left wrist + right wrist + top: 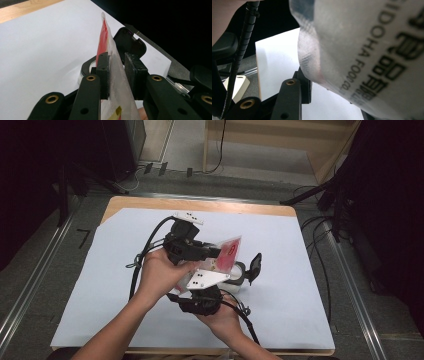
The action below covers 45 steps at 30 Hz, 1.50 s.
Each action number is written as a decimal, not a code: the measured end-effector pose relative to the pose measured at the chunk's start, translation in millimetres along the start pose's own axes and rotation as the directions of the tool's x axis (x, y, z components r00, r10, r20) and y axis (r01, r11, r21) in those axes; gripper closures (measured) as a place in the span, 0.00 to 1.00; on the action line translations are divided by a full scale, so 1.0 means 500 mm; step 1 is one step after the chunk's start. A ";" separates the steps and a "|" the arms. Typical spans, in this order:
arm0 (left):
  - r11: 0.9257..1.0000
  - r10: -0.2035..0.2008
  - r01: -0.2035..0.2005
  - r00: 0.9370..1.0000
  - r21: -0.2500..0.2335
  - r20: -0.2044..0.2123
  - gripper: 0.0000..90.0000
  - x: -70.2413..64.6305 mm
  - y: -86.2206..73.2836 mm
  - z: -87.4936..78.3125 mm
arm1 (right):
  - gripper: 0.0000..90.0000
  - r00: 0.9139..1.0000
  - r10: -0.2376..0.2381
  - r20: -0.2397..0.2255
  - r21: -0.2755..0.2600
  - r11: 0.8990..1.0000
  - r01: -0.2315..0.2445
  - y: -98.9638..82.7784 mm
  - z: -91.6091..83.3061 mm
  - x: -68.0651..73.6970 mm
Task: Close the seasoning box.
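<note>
A clear plastic packet (230, 251) with red print hangs in the air above the middle of the table. My left gripper (212, 252) comes in from the left and is shut on it; in the left gripper view the packet (105, 37) stands edge-on between the two pads of the left gripper (117, 60). My right gripper (216, 272) reaches up from below and is shut on the packet's lower part. The packet's (367, 45) printed film hides the right gripper's (337, 82) far jaw. Under the packet sits a small jar (239, 274) with its black flip lid (255, 265) raised.
A white sheet (125, 295) covers most of the wooden table (150, 202). Cables (135, 270) trail from both grippers across the sheet. Black stands and dark curtains flank the table, and a metal rail (35, 280) runs along the left on the floor.
</note>
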<state>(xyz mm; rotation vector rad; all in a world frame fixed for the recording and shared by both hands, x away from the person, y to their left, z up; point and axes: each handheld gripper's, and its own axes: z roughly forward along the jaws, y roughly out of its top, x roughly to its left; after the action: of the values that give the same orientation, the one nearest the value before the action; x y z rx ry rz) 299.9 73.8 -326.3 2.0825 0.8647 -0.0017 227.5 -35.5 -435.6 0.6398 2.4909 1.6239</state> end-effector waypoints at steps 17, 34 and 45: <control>1.000 0.008 -0.008 1.000 -0.005 0.010 0.83 -0.001 0.004 0.007 | 0.71 1.000 0.002 0.008 0.001 1.000 -0.002 -0.002 -0.004 -0.004; 1.000 -0.003 0.003 1.000 0.010 0.021 0.83 0.000 0.011 0.007 | 0.71 1.000 0.023 -0.001 -0.001 1.000 -0.023 0.003 -0.005 -0.002; 0.999 -0.029 0.028 0.999 0.024 0.044 0.85 0.014 0.022 0.016 | 0.71 0.999 0.041 0.014 0.006 0.999 -0.041 0.009 -0.008 -0.009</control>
<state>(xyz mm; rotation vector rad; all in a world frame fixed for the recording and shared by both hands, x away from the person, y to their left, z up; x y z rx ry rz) 314.2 68.0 -325.5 2.0837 0.8713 -0.0741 231.7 -39.0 -430.7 0.7055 2.4902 1.6204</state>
